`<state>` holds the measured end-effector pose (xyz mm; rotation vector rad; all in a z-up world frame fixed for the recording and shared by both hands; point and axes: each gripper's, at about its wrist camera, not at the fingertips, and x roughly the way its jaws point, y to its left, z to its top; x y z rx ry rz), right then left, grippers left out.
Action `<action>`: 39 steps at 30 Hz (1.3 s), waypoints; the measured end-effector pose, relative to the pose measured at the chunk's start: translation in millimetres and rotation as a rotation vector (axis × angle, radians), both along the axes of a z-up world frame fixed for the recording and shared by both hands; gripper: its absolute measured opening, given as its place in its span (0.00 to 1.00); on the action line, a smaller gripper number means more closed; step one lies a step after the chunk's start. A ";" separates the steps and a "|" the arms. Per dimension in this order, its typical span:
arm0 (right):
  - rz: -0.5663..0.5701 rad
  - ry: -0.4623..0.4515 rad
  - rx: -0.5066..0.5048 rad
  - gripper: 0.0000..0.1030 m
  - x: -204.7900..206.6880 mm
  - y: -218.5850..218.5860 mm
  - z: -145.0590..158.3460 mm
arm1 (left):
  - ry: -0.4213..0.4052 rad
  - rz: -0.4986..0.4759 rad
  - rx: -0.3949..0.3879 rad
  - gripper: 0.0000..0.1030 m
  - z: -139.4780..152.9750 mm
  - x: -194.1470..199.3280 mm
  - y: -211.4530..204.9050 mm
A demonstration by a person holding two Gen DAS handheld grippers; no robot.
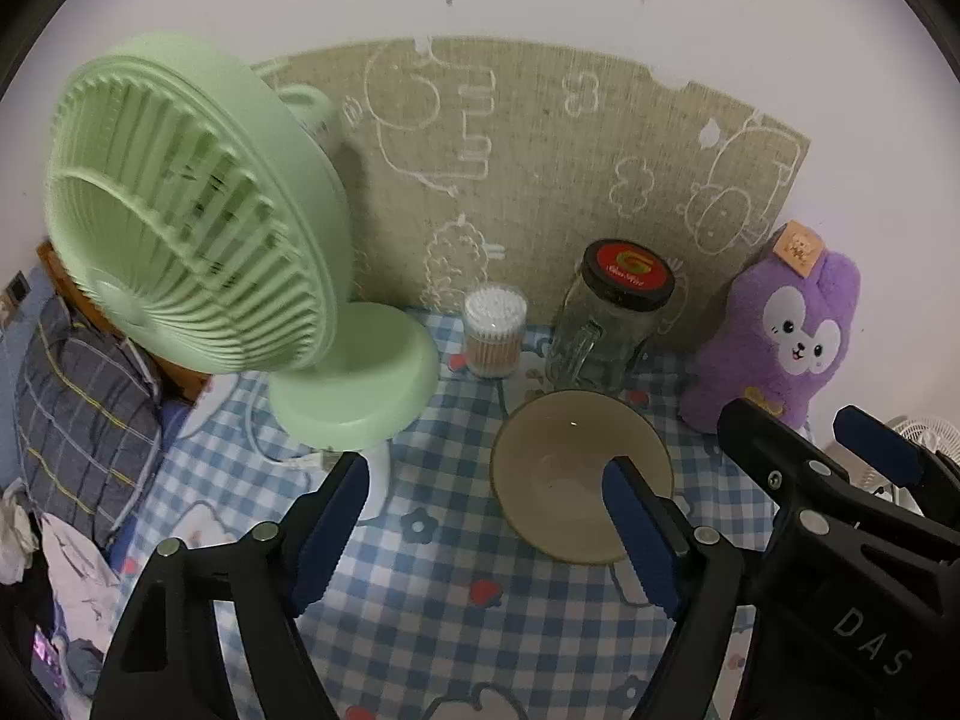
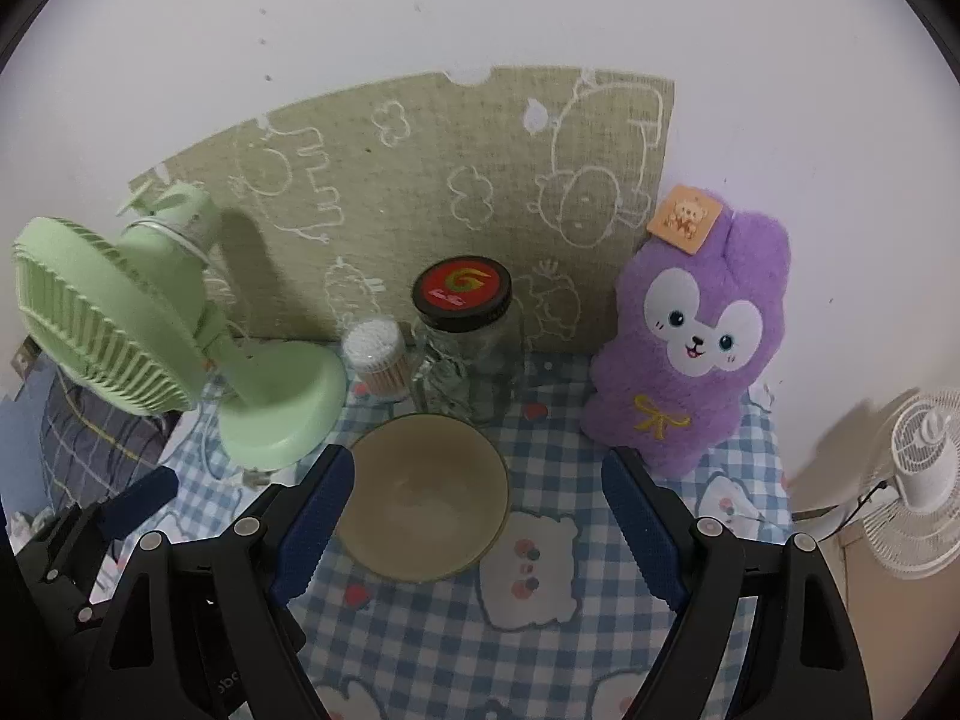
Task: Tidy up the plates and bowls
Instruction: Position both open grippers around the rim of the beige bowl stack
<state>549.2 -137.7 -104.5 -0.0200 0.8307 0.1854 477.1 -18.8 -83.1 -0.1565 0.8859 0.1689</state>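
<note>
The left claw stands wide apart with nothing between its fingers, above the blue checked cloth that covers the bench; its right finger crosses in front of the near rim of a tan bowl, though whether it touches the bowl cannot be told. The right claw is spread just as wide and also holds nothing, with the same bowl lying upright on the cloth just beside its left finger. Behind the bowl stand a glass jar with a black and red lid and, to its left, a small tub of cotton swabs. A green desk fan sits to the left of these, and a purple plush rabbit leans at the right, in front of a tan mat propped against the white wall. A white fan shows beyond the bench's right edge.
</note>
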 end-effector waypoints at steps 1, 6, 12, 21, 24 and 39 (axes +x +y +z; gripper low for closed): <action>-0.003 0.004 0.000 0.84 3.2 -0.7 -4.1 | 0.008 -0.007 -0.004 0.77 -5.6 5.4 -0.5; -0.009 0.030 -0.004 0.78 19.2 -2.7 -28.4 | 0.034 -0.026 0.008 0.73 -28.5 23.6 -3.7; -0.015 0.078 -0.009 0.71 34.1 -3.5 -58.2 | 0.075 -0.046 0.010 0.65 -56.5 37.6 -8.2; -0.027 0.133 -0.022 0.55 47.5 -1.0 -92.4 | 0.124 -0.064 0.007 0.47 -89.5 50.3 -8.8; -0.031 0.134 -0.027 0.48 48.2 -0.9 -98.3 | 0.137 -0.067 -0.007 0.41 -96.3 54.3 -7.0; -0.020 0.165 -0.041 0.17 56.2 -0.3 -116.5 | 0.161 -0.079 -0.018 0.20 -106.7 64.2 -7.6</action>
